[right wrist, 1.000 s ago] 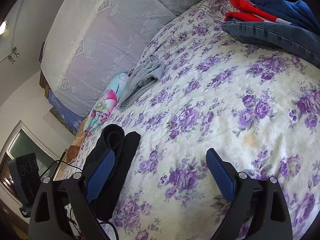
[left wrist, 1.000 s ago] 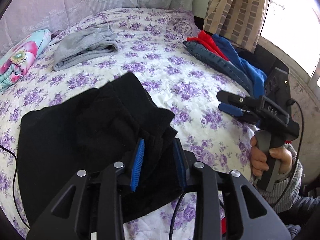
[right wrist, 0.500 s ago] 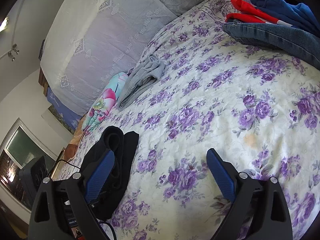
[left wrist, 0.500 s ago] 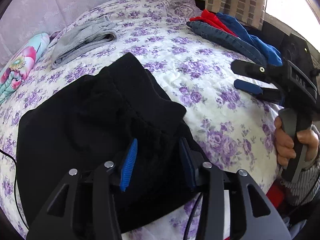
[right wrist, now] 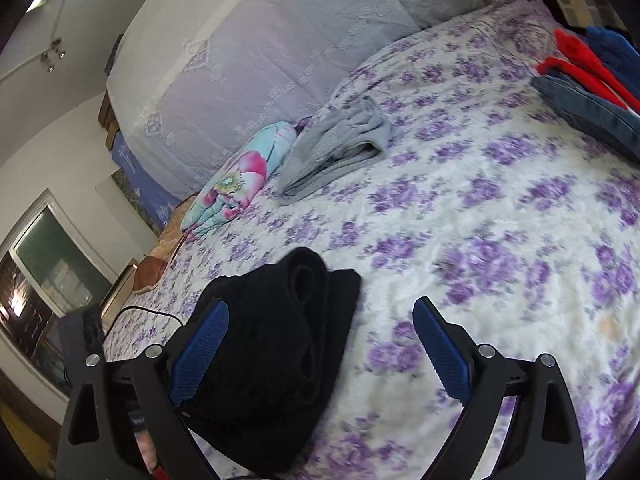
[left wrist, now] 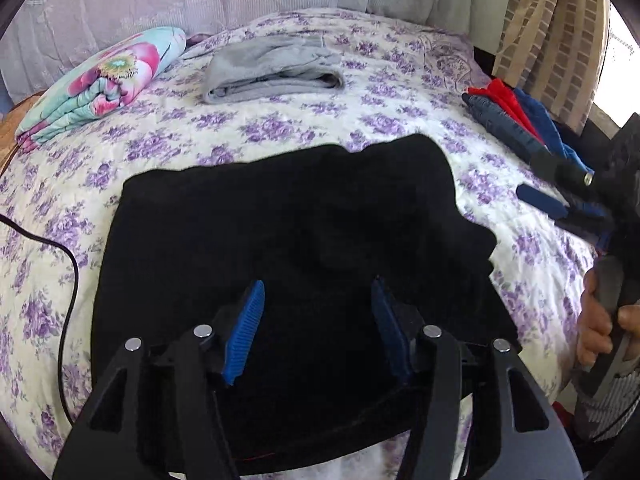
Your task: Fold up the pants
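Observation:
Black pants [left wrist: 280, 220] lie folded in a rough square on the flowered bedspread [left wrist: 280, 120], near the bed's front edge. My left gripper [left wrist: 316, 300] hovers just over their near part; its jaws are opening and the blue pads press on nothing. In the right wrist view the same black pants [right wrist: 288, 340] bulge in thick folds at lower left. My right gripper [right wrist: 320, 344] stands wide open above the sheet beside them, empty. It also shows at the right edge of the left wrist view, right gripper [left wrist: 560, 192], held by a hand [left wrist: 600, 328].
Folded grey pants [left wrist: 272, 70] and a rolled floral blanket [left wrist: 100, 84] lie at the far side of the bed. A pile of jeans, red and blue clothes [left wrist: 516, 128] sits at the right edge. A black cable [left wrist: 68, 264] runs over the sheet at left.
The left gripper's jaws have spread apart and it has swung left and lower over the pants, which now lie flatter. The right gripper has risen and rolled, staying open.

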`<state>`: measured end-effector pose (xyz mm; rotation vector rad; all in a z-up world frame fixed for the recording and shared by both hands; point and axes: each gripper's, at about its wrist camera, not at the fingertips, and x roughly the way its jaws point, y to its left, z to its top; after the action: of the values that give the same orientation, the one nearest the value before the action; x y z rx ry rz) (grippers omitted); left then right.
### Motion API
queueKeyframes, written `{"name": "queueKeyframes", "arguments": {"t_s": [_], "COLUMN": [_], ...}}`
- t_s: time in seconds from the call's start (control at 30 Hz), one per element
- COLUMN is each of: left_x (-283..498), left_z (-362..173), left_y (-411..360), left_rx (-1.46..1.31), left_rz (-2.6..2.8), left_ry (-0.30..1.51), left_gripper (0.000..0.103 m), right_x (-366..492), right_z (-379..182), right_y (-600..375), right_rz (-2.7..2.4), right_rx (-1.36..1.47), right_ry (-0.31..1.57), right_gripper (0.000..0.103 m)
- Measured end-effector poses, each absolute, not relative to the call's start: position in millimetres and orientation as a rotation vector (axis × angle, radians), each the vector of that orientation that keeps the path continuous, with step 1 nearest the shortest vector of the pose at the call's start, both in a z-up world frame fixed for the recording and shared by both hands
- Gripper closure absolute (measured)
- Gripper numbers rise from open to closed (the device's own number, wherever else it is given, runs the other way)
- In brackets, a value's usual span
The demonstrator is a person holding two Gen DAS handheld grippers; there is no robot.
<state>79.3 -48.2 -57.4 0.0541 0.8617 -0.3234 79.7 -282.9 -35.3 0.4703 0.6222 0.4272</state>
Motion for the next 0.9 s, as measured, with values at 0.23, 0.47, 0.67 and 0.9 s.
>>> {"name": "queueKeyframes", "arguments": {"t_s": [0.23,0.47,0.67,0.9], "left_x": [60.3,55.8,57.0,67.7], "left_z": [-68.6,-64.8,-49.0,-49.2], "left_y": [-40.6,-25.5,0.8,31.2], "left_rx": [0.048,-0.010,-0.039,-0.066], "left_rz": [-0.325,-0.391,-0.257,-0.112], "left_ry": [0.816,0.813,0.767,0.776], "left_gripper": [0.045,0.042,0.028,0.027], "right_x": [106.3,93.3,95.0,146.7], "right_z": [-48.9,-80.6,-21.7,-7.4], "right_y": [-221.7,-263.4,-252.4,-196.9], "right_rz": [0.324,0.316,0.314,0.319], "right_rx": [0.125,0.196,0.153,0.017], "right_ry": [0.740,0.857,0.683,0.668], "right_gripper": [0.009,0.009,0.008,0.008]}}
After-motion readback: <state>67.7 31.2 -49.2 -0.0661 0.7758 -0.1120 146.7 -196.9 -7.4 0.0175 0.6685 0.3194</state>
